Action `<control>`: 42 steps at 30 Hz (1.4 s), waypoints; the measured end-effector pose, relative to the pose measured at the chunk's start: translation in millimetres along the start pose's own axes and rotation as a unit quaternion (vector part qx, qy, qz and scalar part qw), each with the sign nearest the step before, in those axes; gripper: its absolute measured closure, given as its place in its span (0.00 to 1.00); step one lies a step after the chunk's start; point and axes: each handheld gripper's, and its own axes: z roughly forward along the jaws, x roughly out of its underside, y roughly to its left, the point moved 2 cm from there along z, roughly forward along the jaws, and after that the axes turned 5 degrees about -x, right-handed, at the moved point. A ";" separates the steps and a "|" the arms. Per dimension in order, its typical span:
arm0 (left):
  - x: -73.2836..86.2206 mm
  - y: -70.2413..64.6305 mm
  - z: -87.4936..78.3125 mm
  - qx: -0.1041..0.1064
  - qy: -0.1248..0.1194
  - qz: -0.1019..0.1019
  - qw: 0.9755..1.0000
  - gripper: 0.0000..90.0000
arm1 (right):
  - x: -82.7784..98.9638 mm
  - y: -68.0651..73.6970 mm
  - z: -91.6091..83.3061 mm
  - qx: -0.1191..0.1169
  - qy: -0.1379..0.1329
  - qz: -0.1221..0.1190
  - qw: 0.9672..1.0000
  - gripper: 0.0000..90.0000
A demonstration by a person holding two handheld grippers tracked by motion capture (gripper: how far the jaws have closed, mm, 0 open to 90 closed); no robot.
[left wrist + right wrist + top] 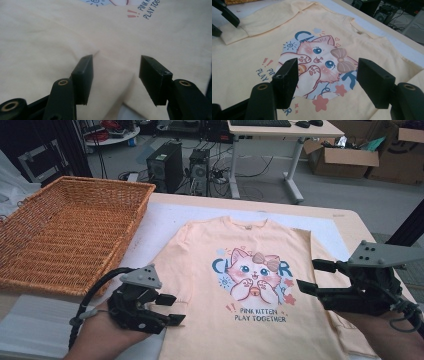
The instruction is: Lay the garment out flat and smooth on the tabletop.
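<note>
Shirt's folded sleeve sits right in front of the left gripper

The peach shirt (250,285) lies flat mid-table, collar toward the far edge. Left gripper (167,309) is at its folded-in sleeve (110,75), jaws apart, clamping nothing. Right gripper (312,277), also apart, hovers over the other side.

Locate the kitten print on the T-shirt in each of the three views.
High view: kitten print, centre of the T-shirt, between both grippers.
Left gripper view: just its lower edge, at the top.
Right gripper view: middle of the picture, beyond the open jaws.
Shared landmark: the PINK KITTEN PLAY TOGETHER lettering.
</note>
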 end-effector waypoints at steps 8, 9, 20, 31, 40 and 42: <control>-2.1 -0.4 17.1 -0.064 0.009 0.031 0.997 0.85 | -1.6 3.2 -0.8 0.001 0.000 -0.002 1.000 0.38; -1.1 2.0 14.6 -0.058 0.007 0.027 0.998 0.95 | -1.5 3.3 -0.7 0.001 0.000 -0.002 1.000 0.38; 15.9 8.8 -28.4 -0.045 -0.023 -0.010 0.999 0.96 | 4.9 1.2 -4.8 0.007 -0.002 0.004 1.000 0.38; 32.9 2.1 -16.7 -0.013 -0.006 -0.040 0.999 0.80 | 8.1 7.9 -2.9 0.003 -0.006 0.004 1.000 0.38; 8.7 -1.5 -23.2 -0.006 -0.052 -0.056 0.997 0.34 | 12.0 2.8 -12.3 0.012 -0.014 0.013 1.000 0.36; -0.4 0.3 -26.6 -0.003 -0.073 -0.063 0.995 0.32 | 14.7 0.8 -16.4 0.015 -0.017 0.015 1.000 0.34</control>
